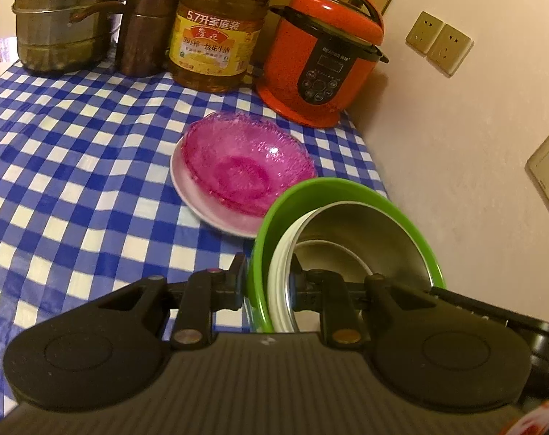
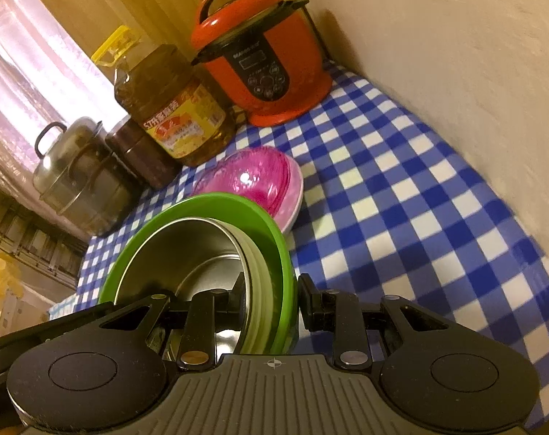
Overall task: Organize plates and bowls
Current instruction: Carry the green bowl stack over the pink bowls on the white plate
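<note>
Checked surface (image 1: 75, 137), blue and white. Along far edge: steel steamer pot (image 1: 64, 21); red pressure cooker (image 1: 321, 58), brand blurred; oil jug (image 1: 216, 36) labelled "5.7升家庭装". Near cooker: pink bowls (image 1: 245, 163) on white plate (image 1: 202, 203). Clamped by left gripper (image 1: 269, 272) and right gripper (image 2: 272, 297) jaws on opposite rims: green bowl (image 1: 274, 210) nesting white plates (image 1: 280, 282), steel bowl (image 1: 365, 239).

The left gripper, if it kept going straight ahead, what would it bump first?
Probably the pink glass bowl on the white plate, though depth is unclear. The left gripper already grips the green bowl stack.
</note>
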Tool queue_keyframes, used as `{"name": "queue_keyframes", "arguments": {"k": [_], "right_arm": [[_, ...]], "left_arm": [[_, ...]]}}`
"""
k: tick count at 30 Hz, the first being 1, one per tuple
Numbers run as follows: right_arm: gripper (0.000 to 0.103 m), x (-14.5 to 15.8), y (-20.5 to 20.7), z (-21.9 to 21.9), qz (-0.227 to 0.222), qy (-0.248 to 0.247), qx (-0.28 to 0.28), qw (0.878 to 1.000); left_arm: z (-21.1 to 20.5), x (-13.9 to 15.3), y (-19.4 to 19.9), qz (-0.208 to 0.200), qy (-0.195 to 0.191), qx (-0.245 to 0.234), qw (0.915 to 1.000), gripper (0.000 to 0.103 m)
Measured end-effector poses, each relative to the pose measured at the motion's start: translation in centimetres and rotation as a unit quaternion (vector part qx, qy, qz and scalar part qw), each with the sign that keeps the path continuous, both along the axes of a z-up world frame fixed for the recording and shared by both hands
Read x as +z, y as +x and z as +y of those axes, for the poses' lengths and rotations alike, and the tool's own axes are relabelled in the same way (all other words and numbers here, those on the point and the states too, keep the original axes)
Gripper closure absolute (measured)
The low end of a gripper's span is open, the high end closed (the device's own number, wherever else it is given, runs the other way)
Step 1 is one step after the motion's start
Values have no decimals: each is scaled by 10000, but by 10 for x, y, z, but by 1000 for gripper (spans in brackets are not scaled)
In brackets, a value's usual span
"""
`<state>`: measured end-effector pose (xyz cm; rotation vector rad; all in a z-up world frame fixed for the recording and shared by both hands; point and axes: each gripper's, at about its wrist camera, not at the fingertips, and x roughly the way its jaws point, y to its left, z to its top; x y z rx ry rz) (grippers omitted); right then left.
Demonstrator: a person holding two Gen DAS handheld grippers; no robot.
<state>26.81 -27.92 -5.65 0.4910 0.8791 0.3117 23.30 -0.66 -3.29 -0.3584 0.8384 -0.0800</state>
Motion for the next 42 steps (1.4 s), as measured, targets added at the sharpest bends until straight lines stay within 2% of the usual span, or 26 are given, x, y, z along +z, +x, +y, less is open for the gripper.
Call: {"name": "queue_keyframes", "arguments": {"k": [8,18,36,42], "right_arm": [[75,12,35,5,8,61,39,10000],[75,22,82,23,-34,10,149,9999],[75,-1,177,55,150,56,340,9993],[75,-15,196,64,220,5,388,9990]], "left_arm": [[4,13,31,-138,-37,20,9999,84],[16,19,76,-124,-63,41,9999,84],[39,-1,161,94,-54,110,9999,83],[45,-13,182,194,-6,72,9998,83]]}}
